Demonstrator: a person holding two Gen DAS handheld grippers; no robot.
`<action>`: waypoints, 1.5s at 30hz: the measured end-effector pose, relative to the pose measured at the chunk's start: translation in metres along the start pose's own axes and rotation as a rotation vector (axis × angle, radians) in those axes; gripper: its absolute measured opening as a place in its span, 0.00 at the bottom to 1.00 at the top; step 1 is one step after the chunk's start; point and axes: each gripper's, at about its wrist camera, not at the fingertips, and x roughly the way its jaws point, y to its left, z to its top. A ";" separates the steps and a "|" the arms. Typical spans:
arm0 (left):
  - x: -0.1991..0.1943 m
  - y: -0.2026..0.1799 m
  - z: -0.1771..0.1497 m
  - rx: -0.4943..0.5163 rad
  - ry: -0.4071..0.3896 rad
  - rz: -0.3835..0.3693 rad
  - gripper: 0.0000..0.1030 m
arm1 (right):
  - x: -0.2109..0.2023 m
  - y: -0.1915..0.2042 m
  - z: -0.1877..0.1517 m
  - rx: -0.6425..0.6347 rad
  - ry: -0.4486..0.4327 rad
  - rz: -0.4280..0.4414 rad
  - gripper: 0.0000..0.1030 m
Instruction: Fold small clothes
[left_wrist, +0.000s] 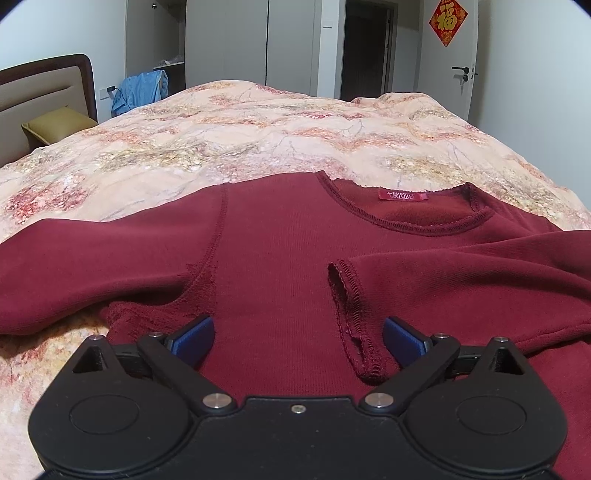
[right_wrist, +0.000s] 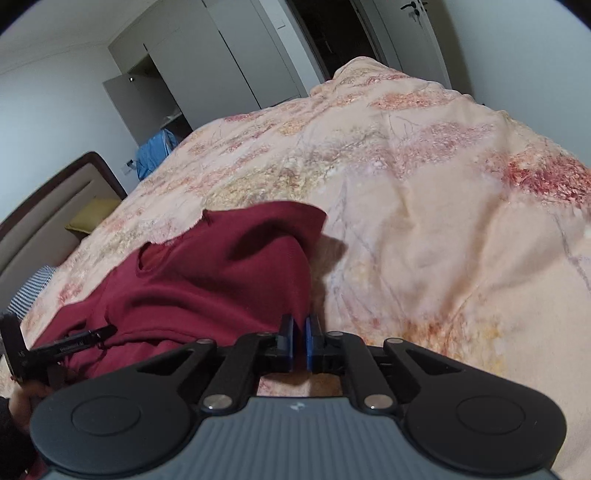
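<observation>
- Left wrist view: the left gripper (left_wrist: 298, 338) stands spread wide, its blue pads (left_wrist: 195, 338) clear of the cloth, nothing pinched; it hovers low over the lower body of the maroon shirt (left_wrist: 280, 258).
- At about 1 o'clock from this claw, just beside its right-hand pad, lies the cuff (left_wrist: 349, 295) of the right sleeve (left_wrist: 461, 273), which is folded in across the chest. This fold looks done.
- At 10 o'clock the left sleeve (left_wrist: 74, 254) lies stretched straight out over the floral quilt (left_wrist: 258, 129), not yet folded in.
- At 12 o'clock, farther off, the neckline (left_wrist: 413, 218) with its red label (left_wrist: 402, 195) faces up; the shirt lies front side up, collar away from the camera.
- Right wrist view: the right gripper (right_wrist: 299, 341) has its jaws pressed nearly together with only a thin slit between the pads. Whether any cloth is caught in the slit I cannot tell; the shirt's edge sits just at 11 o'clock of the tips, and quilt shows beneath them.
- At 9 o'clock in this view, the other gripper's black frame (right_wrist: 55, 350) and part of a hand (right_wrist: 26, 402) show over the shirt.
- Judgement: the task is early. One sleeve is in; the other sleeve and the body folds remain.
</observation>
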 end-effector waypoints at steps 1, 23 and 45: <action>0.000 0.000 0.000 0.001 0.000 0.001 0.96 | -0.001 -0.001 0.004 0.007 -0.013 0.003 0.17; 0.000 0.000 -0.005 -0.005 -0.012 -0.006 0.98 | 0.077 -0.010 0.107 0.129 -0.076 -0.007 0.01; 0.002 0.001 -0.006 -0.003 -0.011 -0.015 0.99 | 0.071 0.014 0.141 -0.253 -0.195 -0.088 0.00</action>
